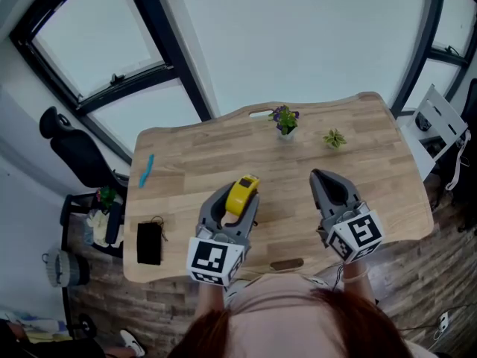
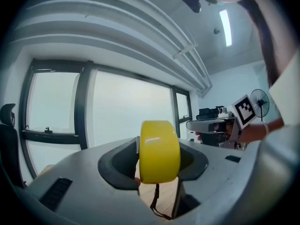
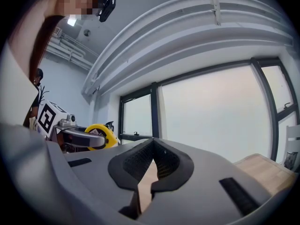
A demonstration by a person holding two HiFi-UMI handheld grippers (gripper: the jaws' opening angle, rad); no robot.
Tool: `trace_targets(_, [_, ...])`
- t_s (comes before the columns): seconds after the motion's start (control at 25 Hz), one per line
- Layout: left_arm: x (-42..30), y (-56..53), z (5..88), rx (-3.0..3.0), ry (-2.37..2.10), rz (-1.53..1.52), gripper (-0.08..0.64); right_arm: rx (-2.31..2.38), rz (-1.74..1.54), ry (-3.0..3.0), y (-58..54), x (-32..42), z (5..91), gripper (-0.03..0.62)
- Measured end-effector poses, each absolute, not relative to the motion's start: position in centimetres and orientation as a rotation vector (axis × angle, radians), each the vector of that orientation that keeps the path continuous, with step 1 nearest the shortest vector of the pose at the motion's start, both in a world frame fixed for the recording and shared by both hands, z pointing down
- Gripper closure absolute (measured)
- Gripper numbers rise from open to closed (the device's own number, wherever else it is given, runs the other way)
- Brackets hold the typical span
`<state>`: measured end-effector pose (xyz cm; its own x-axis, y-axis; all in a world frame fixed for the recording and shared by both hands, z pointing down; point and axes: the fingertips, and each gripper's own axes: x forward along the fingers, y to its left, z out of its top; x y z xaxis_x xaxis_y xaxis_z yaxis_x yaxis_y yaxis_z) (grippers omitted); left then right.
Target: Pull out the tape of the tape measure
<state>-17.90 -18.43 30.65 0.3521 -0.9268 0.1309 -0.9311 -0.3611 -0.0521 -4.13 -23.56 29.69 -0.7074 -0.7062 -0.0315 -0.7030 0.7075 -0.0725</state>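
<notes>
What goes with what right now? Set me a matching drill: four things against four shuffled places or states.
Things:
1. yellow tape measure
2. right gripper
3. purple-flowered plant
4. black pouch

Places or states:
A. near left corner of the table
B. shut, nothing in it
C. clamped in the left gripper
D. far edge of the table

Pairs: 1-C, 2-B, 3-D, 4-A.

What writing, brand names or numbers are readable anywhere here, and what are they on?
No readable words or numbers anywhere.
Left marker cube and right marker cube: black-and-white square patterns, not text.
Yellow tape measure: any label is too small to read.
</notes>
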Motion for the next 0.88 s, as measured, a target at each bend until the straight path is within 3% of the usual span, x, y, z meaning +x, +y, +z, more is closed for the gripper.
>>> trace_targets(0.88, [-19.4, -19.7, 31.8, 2.55, -1.754, 0.253, 0.383, -1.258, -0.108, 2.908, -25.3, -5.5, 31.0, 0.594])
